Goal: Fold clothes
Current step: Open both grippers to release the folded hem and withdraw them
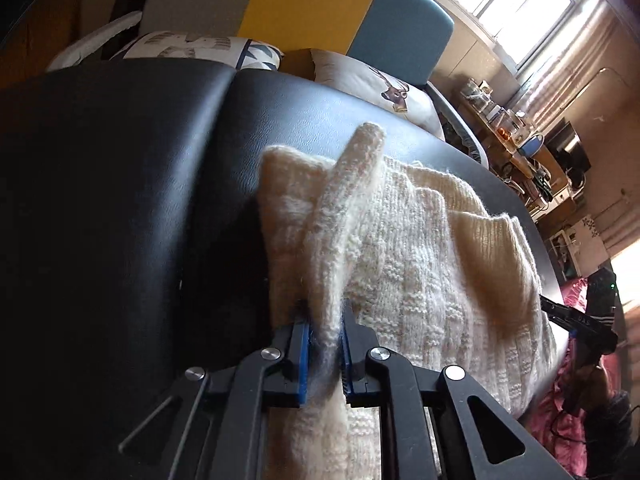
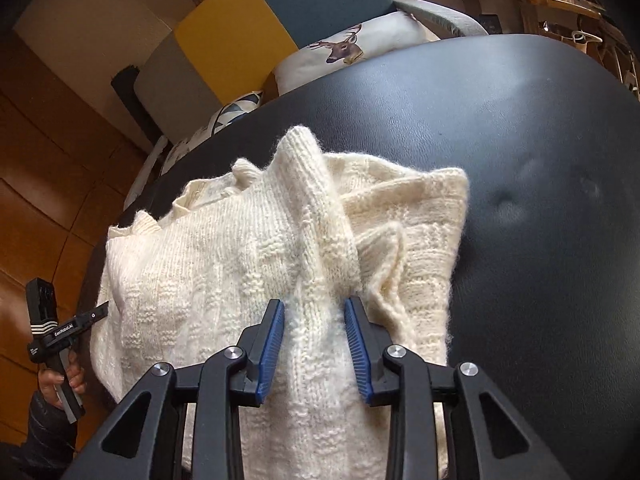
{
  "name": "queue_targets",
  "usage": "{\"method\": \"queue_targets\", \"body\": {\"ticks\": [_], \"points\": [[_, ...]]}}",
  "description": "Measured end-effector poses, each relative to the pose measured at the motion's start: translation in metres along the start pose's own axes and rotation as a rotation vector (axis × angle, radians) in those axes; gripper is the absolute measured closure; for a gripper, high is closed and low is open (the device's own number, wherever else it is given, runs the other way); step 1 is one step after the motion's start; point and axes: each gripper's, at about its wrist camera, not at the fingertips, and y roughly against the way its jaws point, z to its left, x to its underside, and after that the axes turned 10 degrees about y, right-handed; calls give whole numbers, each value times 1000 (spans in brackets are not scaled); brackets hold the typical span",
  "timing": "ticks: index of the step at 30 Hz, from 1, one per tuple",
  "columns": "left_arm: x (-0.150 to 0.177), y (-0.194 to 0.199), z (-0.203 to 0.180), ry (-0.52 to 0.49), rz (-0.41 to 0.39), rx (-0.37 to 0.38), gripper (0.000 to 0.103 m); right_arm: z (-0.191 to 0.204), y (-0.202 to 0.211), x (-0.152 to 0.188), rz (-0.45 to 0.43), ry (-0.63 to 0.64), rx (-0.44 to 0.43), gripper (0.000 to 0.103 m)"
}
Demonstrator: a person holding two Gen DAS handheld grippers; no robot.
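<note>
Left tool (image 1: 325, 354) was clenched on a ridge of the cream knit sweater (image 1: 420, 248), blue pads pinching the wool tight. In its own view the pinched fold ran from the jaws straight away toward the far edge, standing up as a narrow crest

Right tool (image 2: 315, 350) was grasping a thicker bunch of the same sweater (image 2: 224, 264); its pads sat wider apart with wool filling the gap between them. That fold also ran near to far, rising to a peak beyond the jaws

Sweater lay on the black padded counter (image 2: 520, 160), part folded, its body spread between the two tools with its long axis running left to right. Each tool held an end on the near side: in the right wrist view the left tool (image 2: 102, 310) met the knit's left edge, a hand (image 2: 66, 378) on its handle; in the left wrist view the right tool (image 1: 560, 312) showed at the knit's right edge

Judgement: the coming fold probably turns on carrying both near pinches away over the body toward the far edge, both tools about equally near

Beyond the counter were cushions, one with a deer print (image 2: 344, 46), and a yellow and blue headboard (image 2: 280, 12)
</note>
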Motion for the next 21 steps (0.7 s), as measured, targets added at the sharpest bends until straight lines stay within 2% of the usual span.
{"method": "queue_targets", "body": {"ticks": [2,3,6,8,10,13,14,16,18,21], "points": [[12,16,4,14,-22,-10,82,4,9,8,-10,7,15,72],[16,25,2,-3,-54,-42,79,5,14,12,-14,11,23,72],[22,52,-12,-96,-140,-77,73,16,29,13,-21,29,77,70],[18,61,-26,-173,-168,-75,61,28,41,1,-60,81,116,70],[12,63,-44,-262,-193,-80,55,43,44,-14,-85,160,147,70],[1,52,-73,-404,-187,-82,51,50,26,-39,-34,216,186,69],[-4,44,-79,-438,-181,-96,47,52,19,-47,-17,234,199,69],[-14,27,-85,-479,-162,-146,47,52,3,-62,30,246,215,69],[-26,14,-85,-487,-147,-171,47,45,-18,-70,101,241,225,69],[-46,0,-76,-457,-116,-169,47,35,-42,-71,177,244,239,69]]}}
